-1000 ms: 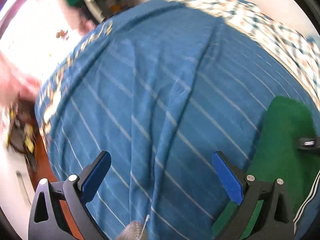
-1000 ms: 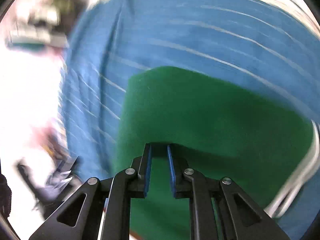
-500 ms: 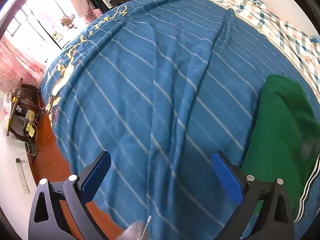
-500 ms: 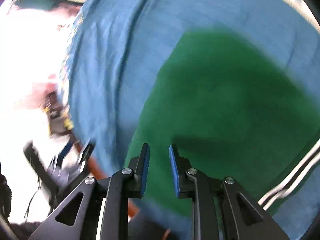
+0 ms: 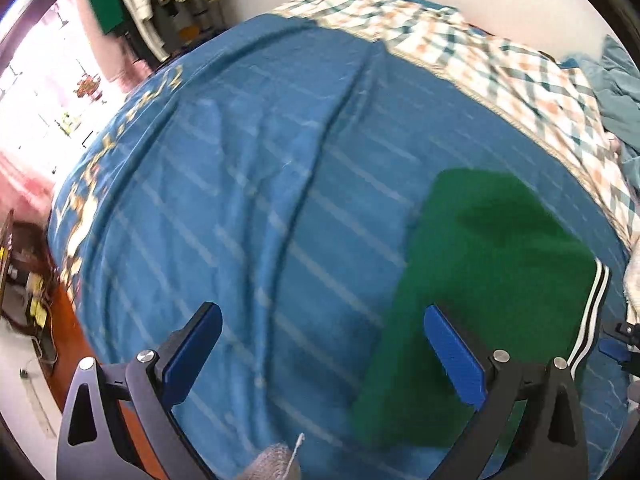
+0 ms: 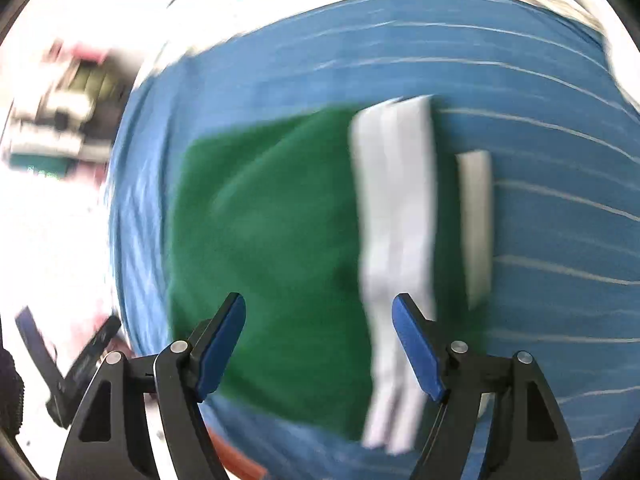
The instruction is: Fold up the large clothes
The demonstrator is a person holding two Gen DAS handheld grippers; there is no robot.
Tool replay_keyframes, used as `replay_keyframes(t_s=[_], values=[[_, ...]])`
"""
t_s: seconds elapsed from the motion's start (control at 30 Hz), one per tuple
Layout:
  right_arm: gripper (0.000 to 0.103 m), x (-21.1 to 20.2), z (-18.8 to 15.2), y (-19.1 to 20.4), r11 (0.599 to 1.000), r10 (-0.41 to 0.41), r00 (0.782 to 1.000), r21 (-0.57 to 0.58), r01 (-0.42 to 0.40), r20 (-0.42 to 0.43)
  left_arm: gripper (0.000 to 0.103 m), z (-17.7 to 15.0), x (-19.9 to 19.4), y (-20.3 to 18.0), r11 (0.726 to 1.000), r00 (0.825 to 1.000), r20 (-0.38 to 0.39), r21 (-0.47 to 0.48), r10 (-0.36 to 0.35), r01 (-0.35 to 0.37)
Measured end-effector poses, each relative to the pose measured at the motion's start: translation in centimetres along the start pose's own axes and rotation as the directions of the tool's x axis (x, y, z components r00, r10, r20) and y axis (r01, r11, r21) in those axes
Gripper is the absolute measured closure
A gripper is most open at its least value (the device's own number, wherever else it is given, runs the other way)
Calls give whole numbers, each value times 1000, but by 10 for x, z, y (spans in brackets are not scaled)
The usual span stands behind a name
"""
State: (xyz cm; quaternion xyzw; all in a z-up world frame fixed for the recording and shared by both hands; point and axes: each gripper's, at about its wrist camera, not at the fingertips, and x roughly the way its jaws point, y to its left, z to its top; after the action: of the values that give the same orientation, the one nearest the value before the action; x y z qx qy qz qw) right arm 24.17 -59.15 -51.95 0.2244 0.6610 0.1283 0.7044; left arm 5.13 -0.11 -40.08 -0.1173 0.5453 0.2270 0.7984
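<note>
A folded green garment (image 5: 492,272) with white stripes along one edge lies flat on the blue striped bedspread (image 5: 248,200). In the right wrist view, blurred by motion, the same green garment (image 6: 272,240) fills the middle, its white striped band (image 6: 396,220) on the right. My left gripper (image 5: 320,344) hangs open above the bedspread, its right finger over the garment's near edge, holding nothing. My right gripper (image 6: 320,340) hovers above the garment with its jaws opening and nothing between them. Its tip (image 5: 618,344) also shows at the right edge of the left wrist view.
A checked blanket (image 5: 500,60) and a rumpled teal cloth (image 5: 616,80) lie at the far side of the bed. Clothes hang on a rack (image 5: 160,4) by the wall. Wooden floor (image 5: 80,348) and low furniture (image 5: 16,264) border the bed's left edge.
The right gripper's jaws went from nearly shut to wide apart and it swung across the garment, so the white striped band now shows. The left gripper shifted, bringing more of the garment into view.
</note>
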Motion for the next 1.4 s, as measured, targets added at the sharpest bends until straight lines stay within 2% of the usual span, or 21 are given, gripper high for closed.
replay_keyframes(t_s=[0.1,0.13,0.17,0.2,0.23,0.33,0.4,0.47,0.5,0.57,0.67,0.77,0.83,0.93,1.0,1.07,1.1,1.17,1.23,1.33,1.4], values=[[25,22,28,-35,991,108,994,77,-107,-16,0,12,7,-16,1000,1000,4,10,-16,16],[28,35,36,-43,974,204,978,107,-199,-42,0,16,11,-23,1000,1000,5,23,-17,17],[36,45,40,-45,959,259,965,134,-250,-49,0,19,14,-28,999,1000,6,38,-17,17],[76,55,41,-39,959,257,965,137,-248,-48,0,20,17,-32,999,1000,4,53,-13,12],[97,57,45,-36,965,236,971,130,-228,-47,0,21,18,-37,998,1000,4,69,-9,9],[100,39,52,-28,968,209,976,131,-216,60,0,20,21,-52,992,1000,-7,123,2,-1],[100,17,60,-35,983,137,981,105,-152,140,0,17,21,-60,989,1000,-12,149,-9,11],[100,17,66,-46,995,7,991,100,-21,137,0,9,28,-71,978,1000,-15,207,8,-5],[100,22,66,-52,994,-22,994,107,10,110,0,5,35,-76,970,999,-29,239,40,-32],[100,46,68,-58,994,-25,1000,104,26,-5,0,-4,47,-81,965,997,-54,261,51,-35],[92,34,51,-55,995,-4,1000,95,7,-30,0,-9,56,-85,956,993,-93,290,79,-49],[73,-2,17,-63,994,-24,1000,105,24,-4,0,-9,48,-82,952,993,-84,302,81,-52],[52,-18,-14,-75,988,-14,1000,156,16,-13,0,-10,43,-82,949,994,-75,311,83,-56],[50,-19,-62,-94,966,84,993,253,-60,-86,0,-14,33,-83,947,994,-67,316,83,-58],[50,-1,-89,-96,954,115,984,293,-70,-139,0,-18,28,-83,945,994,-58,321,91,-67],[54,19,-104,-93,953,142,977,289,-91,-159,0,-24,26,-83,942,993,-55,326,100,-77],[79,22,-108,-91,965,81,984,261,-38,-159,0,-27,28,-83,941,993,-61,329,104,-78],[100,15,-111,-85,964,54,993,264,-24,-109,0,-33,32,-82,941,990,-82,328,119,-86],[101,-8,-113,-75,970,-27,998,239,38,-51,0,-37,35,-80,945,988,-97,318,120,-84],[101,-43,-122,-84,956,-73,997,287,61,30,0,-37,29,-72,957,991,-96,283,98,-67],[101,-34,-126,-94,951,-122,993,285,120,-12,0,-38,24,-70,962,992,-94,267,82,-54]])
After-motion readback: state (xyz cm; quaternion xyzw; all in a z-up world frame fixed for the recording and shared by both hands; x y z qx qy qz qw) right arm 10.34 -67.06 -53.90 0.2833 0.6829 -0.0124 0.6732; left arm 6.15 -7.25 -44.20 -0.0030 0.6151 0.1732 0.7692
